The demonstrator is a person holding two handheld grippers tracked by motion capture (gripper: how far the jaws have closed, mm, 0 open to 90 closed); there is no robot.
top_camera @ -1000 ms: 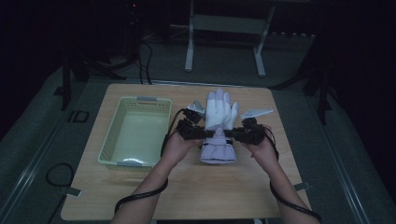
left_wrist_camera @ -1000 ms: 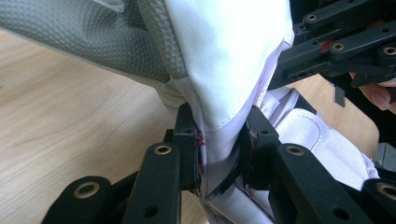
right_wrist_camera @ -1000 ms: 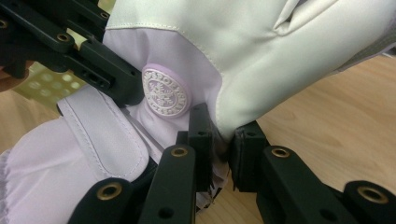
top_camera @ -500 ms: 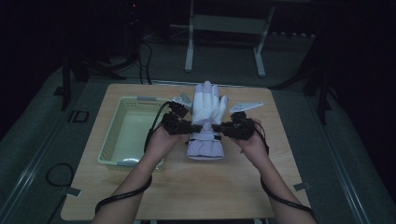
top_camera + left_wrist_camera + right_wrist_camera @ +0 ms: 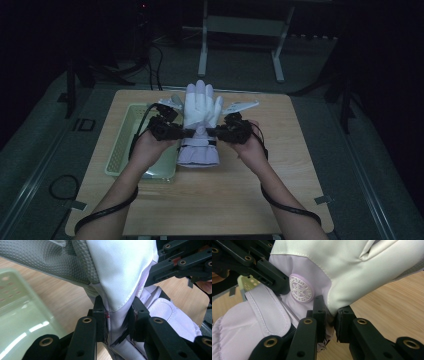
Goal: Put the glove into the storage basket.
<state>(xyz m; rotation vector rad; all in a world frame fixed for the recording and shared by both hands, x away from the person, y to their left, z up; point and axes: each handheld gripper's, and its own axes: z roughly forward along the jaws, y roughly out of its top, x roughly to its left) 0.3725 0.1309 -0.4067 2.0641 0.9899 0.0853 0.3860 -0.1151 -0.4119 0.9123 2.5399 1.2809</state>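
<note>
High view: white-and-lilac padded fabric glove (image 5: 199,125) just right of pale green plastic basket (image 5: 131,140), wrist pinched by left gripper (image 5: 176,132) and right gripper (image 5: 216,132), both clamped.

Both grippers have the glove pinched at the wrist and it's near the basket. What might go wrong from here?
1. The left gripper and right gripper each pinch only a thin fold of the glove at its narrow wrist, so the smooth fabric may slip out.
2. The cuff hangs loose below the grip and may catch the rim of the green basket beside it.
</note>
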